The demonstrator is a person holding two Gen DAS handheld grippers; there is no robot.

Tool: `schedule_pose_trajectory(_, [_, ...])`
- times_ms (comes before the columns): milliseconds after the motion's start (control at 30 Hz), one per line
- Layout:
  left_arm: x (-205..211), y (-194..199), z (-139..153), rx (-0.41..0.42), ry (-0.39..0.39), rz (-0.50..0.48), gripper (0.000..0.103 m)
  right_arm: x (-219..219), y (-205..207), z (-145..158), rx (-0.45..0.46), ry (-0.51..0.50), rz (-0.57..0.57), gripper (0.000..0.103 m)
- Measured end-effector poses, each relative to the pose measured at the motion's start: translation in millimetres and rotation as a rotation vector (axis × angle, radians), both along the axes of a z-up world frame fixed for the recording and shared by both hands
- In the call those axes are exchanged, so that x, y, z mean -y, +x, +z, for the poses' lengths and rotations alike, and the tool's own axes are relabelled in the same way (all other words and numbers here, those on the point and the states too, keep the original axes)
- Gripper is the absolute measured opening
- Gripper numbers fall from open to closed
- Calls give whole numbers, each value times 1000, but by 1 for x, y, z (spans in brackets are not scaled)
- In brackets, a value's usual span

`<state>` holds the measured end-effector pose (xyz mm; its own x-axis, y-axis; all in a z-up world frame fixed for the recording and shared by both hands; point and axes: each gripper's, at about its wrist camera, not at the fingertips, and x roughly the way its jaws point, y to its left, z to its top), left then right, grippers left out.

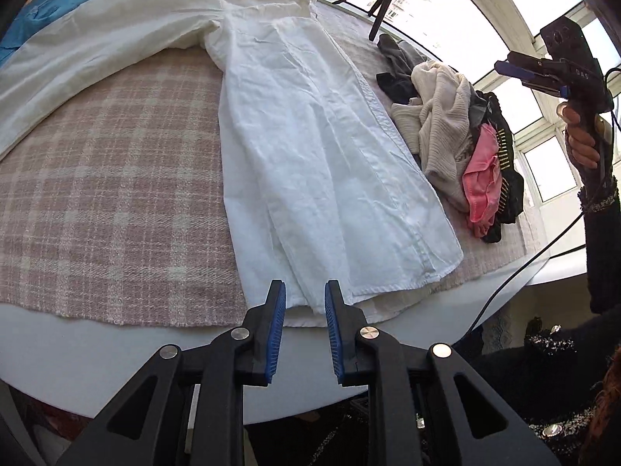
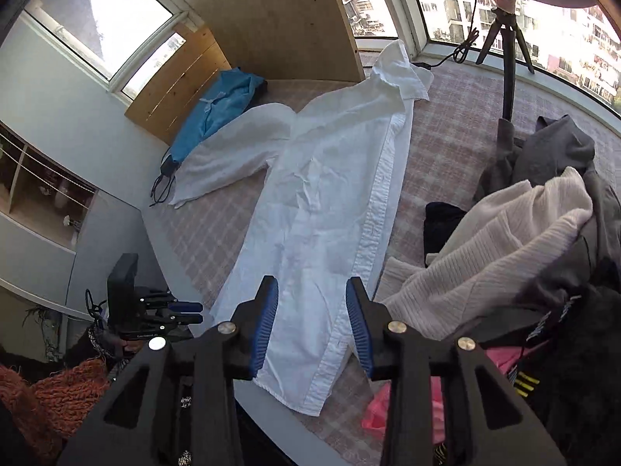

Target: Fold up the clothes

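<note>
A white shirt (image 1: 310, 136) (image 2: 330, 202) lies folded lengthwise on a pink plaid cloth (image 1: 116, 194), collar at the far end and one sleeve (image 1: 97, 50) stretched out to the left. My left gripper (image 1: 305, 310) is open at the shirt's near hem, by the table edge, with nothing pinched between its blue pads. From the right wrist view it shows low at the left (image 2: 194, 312). My right gripper (image 2: 312, 310) is open and hovers above the lower part of the shirt. It is held up in a hand at the right (image 1: 504, 70).
A heap of clothes sits right of the shirt: a beige knit sweater (image 1: 438, 124) (image 2: 496, 240), grey, black and pink (image 1: 481, 178) pieces. A blue garment (image 2: 217, 112) lies at the far left by a wooden board (image 2: 279, 19). A tripod (image 2: 508, 50) stands at the back. A cable (image 1: 516, 272) hangs off the right edge.
</note>
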<state>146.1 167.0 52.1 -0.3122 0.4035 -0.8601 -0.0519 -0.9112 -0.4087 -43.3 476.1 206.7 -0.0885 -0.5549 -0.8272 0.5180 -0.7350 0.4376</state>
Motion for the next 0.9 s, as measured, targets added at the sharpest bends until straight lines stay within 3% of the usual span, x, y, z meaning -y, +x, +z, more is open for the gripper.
schedule_pose_trajectory(200, [-13, 5, -14, -5, -61, -98, 24, 10, 52, -114, 141, 88, -115, 36])
schedule_pose_trajectory(333, [-26, 6, -17, -43, -116, -168, 24, 16, 61, -155, 204, 140, -148, 36])
schedule_pose_trajectory(533, [-38, 8, -25, -76, -192, -212, 27, 7, 67, -161, 212, 107, -184, 40])
schedule_pose_trajectory(567, [-38, 8, -25, -86, -197, -208, 27, 6, 68, -162, 222, 92, -186, 34])
schedule_pose_trajectory(600, [-39, 8, -24, -98, -208, -204, 27, 4, 67, -161, 226, 78, -186, 20])
schedule_pose_trajectory(733, [-44, 6, -22, -120, -216, -215, 27, -1, 65, -157, 232, 33, -192, 10])
schedule_pose_trajectory(900, [-50, 3, -17, -134, -211, -205, 27, -7, 62, -152, 215, 28, -198, 9])
